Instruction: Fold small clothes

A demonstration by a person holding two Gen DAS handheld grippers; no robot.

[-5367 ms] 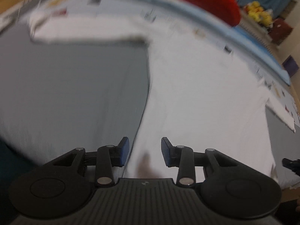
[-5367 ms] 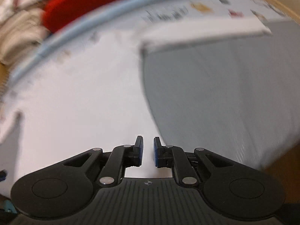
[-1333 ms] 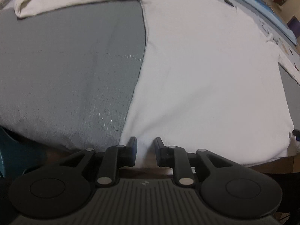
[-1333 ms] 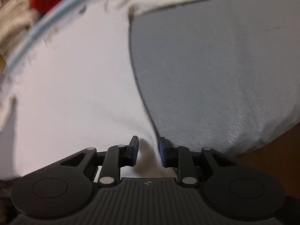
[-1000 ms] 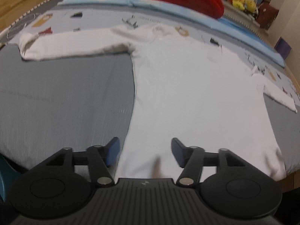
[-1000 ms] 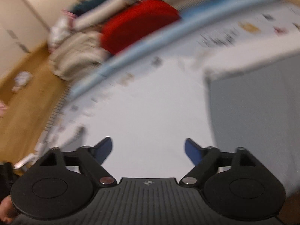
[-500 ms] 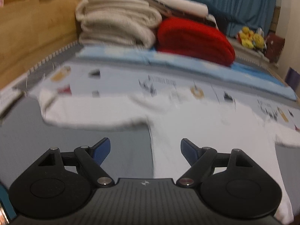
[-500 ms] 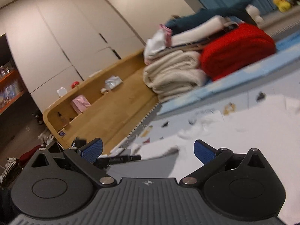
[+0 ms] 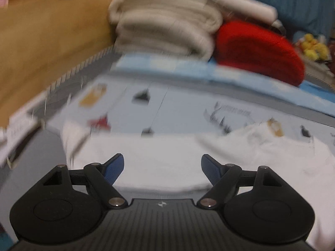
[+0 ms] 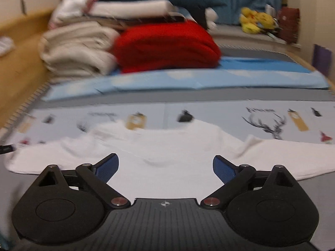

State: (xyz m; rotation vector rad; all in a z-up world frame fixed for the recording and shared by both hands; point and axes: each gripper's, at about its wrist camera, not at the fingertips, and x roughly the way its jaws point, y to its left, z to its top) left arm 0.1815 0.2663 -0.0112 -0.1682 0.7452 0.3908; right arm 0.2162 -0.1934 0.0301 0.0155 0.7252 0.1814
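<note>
A white long-sleeved shirt (image 10: 167,146) lies spread flat on the grey bed, collar toward the far side. In the left wrist view its left sleeve (image 9: 146,156) stretches across below the fingers. My left gripper (image 9: 161,167) hangs above that sleeve, open, with nothing between its blue pads (image 9: 113,167). My right gripper (image 10: 165,167) hovers over the shirt's chest below the collar. Its jaws stand wide and are closing slightly, with nothing between them. Both views are blurred by motion.
Beyond the shirt lies a printed grey-blue cover (image 10: 209,113), then a light blue sheet (image 10: 188,79). Folded beige blankets (image 9: 165,31) and a red blanket (image 10: 165,46) are stacked at the back. A wooden bed side (image 9: 41,41) runs along the left. Yellow plush toys (image 10: 255,23) sit far right.
Both grippers let go at the shirt's hem and opened wide. They then rose and moved up along the shirt toward the sleeves and collar, tilting up so the blanket pile came into view.
</note>
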